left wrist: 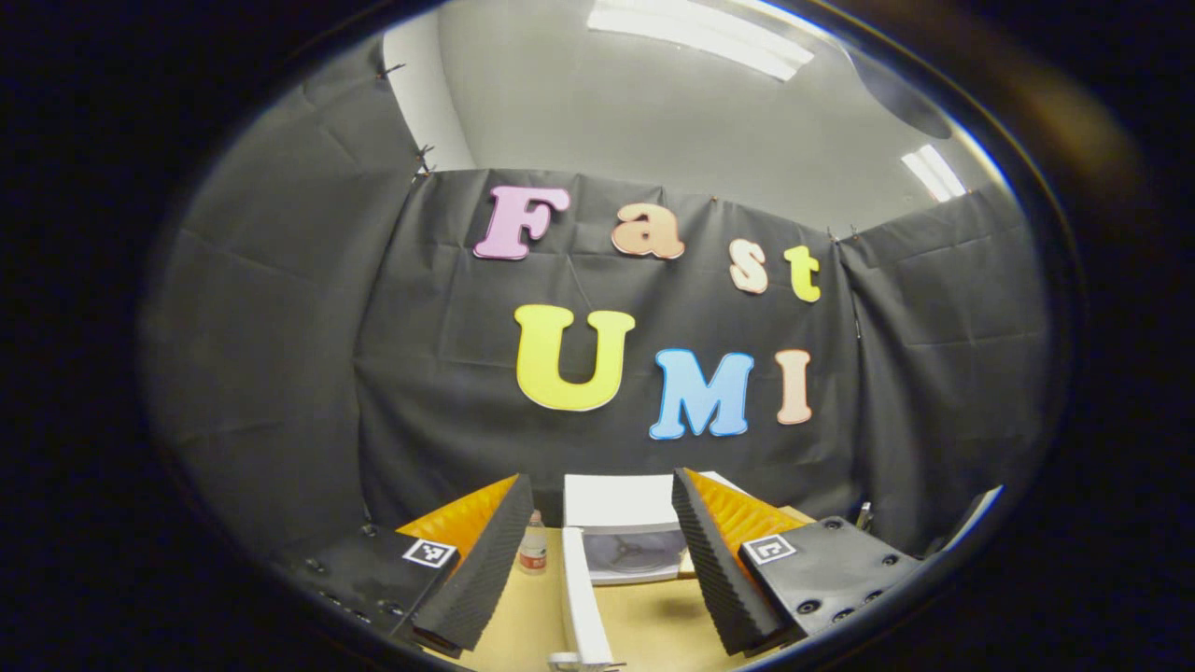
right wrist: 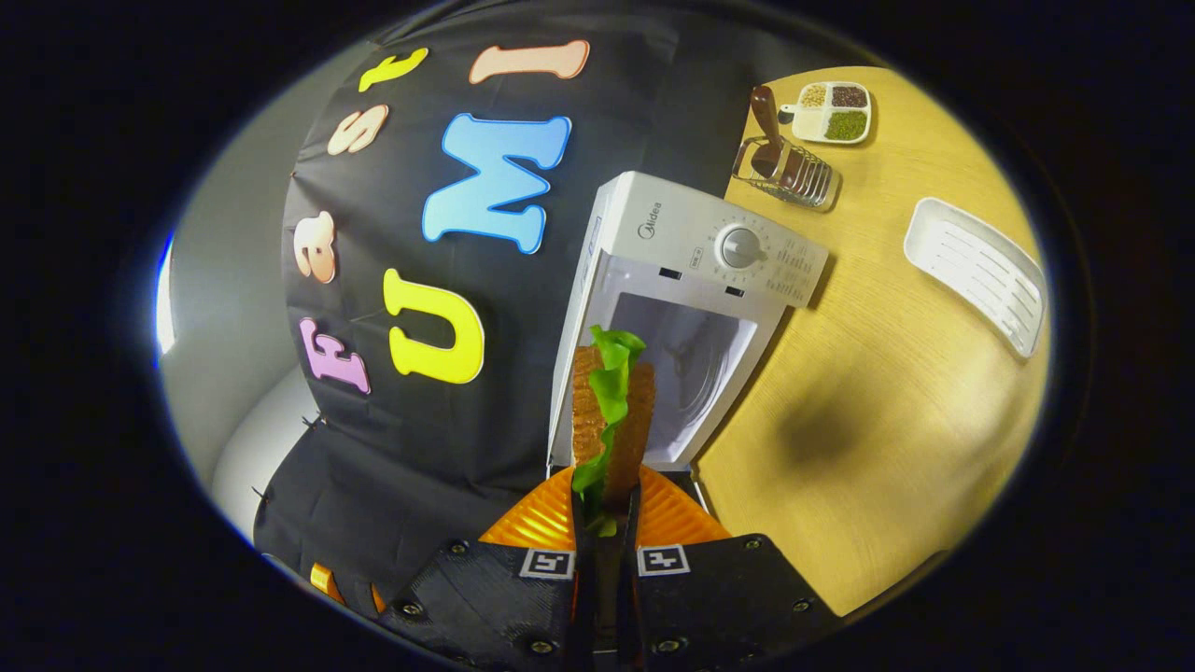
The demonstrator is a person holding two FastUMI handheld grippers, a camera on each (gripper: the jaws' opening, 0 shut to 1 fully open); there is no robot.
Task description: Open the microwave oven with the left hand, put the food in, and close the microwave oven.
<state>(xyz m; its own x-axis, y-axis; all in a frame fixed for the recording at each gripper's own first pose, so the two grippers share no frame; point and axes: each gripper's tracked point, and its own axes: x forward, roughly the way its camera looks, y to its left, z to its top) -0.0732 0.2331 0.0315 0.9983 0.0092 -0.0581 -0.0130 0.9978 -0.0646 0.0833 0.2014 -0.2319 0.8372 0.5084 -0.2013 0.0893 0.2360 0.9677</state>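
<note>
1. The white microwave oven [right wrist: 691, 280] stands on the pale wooden desk [right wrist: 878, 392] against the booth's black cloth wall, its door already swung open and its white cavity with the turntable exposed. In the left gripper view the white open door [left wrist: 583, 597] is seen edge-on, reaching toward the camera from the cavity's left side.

2. The food, a toy sandwich of two brown bread slices with green lettuce between them [right wrist: 611, 411], is pinched in the right hand-held gripper [right wrist: 605, 523]; its fingers are pressed nearly together on the sandwich's lower end.

3. The relation that matters: the cavity lies straight ahead of the right hand-held gripper, along its fingers, and the sandwich's long axis points at the opening. It is in front of the cavity mouth, not yet inside as far as I can judge. This one is much the nearer to the opening.

4. The right view is rolled well over, so this hand is held turned on its side.

5. The left hand-held gripper [left wrist: 593, 569] has its ribbed fingers spread wide, holding nothing, level and facing the microwave from farther back, the door edge between its fingers.

6. Likely next: push the sandwich forward onto the turntable, release it, then the left closes the door.
</note>
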